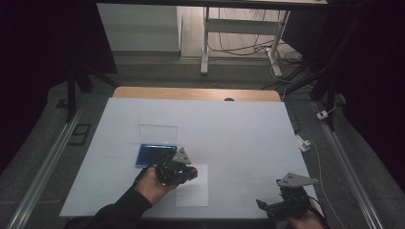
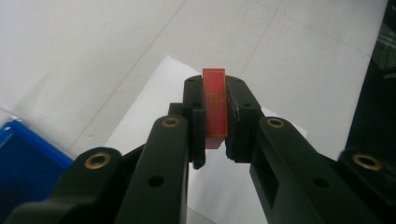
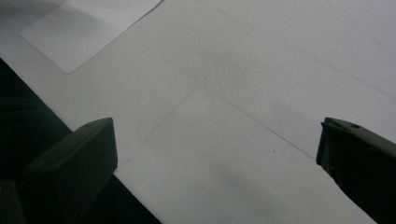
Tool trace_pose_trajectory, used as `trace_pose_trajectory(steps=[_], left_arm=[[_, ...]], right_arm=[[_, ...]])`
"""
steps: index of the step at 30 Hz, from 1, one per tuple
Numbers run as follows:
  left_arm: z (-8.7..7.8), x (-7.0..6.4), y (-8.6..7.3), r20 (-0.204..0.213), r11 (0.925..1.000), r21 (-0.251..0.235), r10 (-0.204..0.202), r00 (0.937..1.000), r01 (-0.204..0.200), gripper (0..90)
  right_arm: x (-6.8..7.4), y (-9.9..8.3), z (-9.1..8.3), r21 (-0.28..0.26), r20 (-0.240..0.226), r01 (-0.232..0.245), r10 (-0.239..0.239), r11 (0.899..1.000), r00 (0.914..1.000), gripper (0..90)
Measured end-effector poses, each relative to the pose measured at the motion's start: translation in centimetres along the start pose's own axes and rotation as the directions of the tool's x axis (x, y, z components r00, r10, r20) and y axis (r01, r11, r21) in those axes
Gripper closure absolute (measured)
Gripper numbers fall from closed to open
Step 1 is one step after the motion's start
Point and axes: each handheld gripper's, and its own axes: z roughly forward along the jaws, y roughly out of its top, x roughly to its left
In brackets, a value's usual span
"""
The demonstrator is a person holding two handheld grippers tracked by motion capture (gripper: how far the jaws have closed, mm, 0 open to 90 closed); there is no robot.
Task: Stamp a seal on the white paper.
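Note:
My left gripper (image 2: 215,109) is shut on a small red card with a gold border and gold mark (image 2: 215,102), held edge-up between the black pads. In the high view the left gripper (image 1: 191,172) hovers over a white paper sheet (image 1: 197,193), just right of an open blue case (image 1: 150,153) with a clear upright lid (image 1: 157,133). A corner of the blue case (image 2: 21,161) lies at lower left in the left gripper view. My right gripper (image 3: 217,154) is open, its jaws wide apart over bare white table. In the high view the right gripper (image 1: 267,206) rests near the front right edge.
The white table surface (image 1: 239,133) has a wooden strip at its far edge. The paper sheet (image 3: 88,28) lies ahead and to the left in the right gripper view. The table's front edge runs close under the right gripper. Cables and desk legs stand beyond the table.

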Motion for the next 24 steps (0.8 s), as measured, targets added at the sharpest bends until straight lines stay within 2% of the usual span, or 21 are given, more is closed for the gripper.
trace_pose_trajectory(steps=[11,21,24], left_arm=[[1.9,0.1,-0.6,0.009,0.9992,0.039,0.001,1.0,-0.001,79.9],[2.7,0.3,-1.0,0.007,0.9973,0.073,-0.002,1.0,0.001,79.9],[2.7,0.4,-1.1,0.012,0.9975,0.071,-0.004,0.9999,0.003,79.9]], right_arm=[[0.0,0.0,0.0,0.002,-0.001,0.001,-0.001,1.0,1.0,0.0],[0.0,0.0,0.0,0.002,-0.002,0.001,-0.001,1.0,1.0,0.0],[0.0,0.0,0.0,0.002,-0.002,0.001,-0.001,1.0,1.0,0.0]])
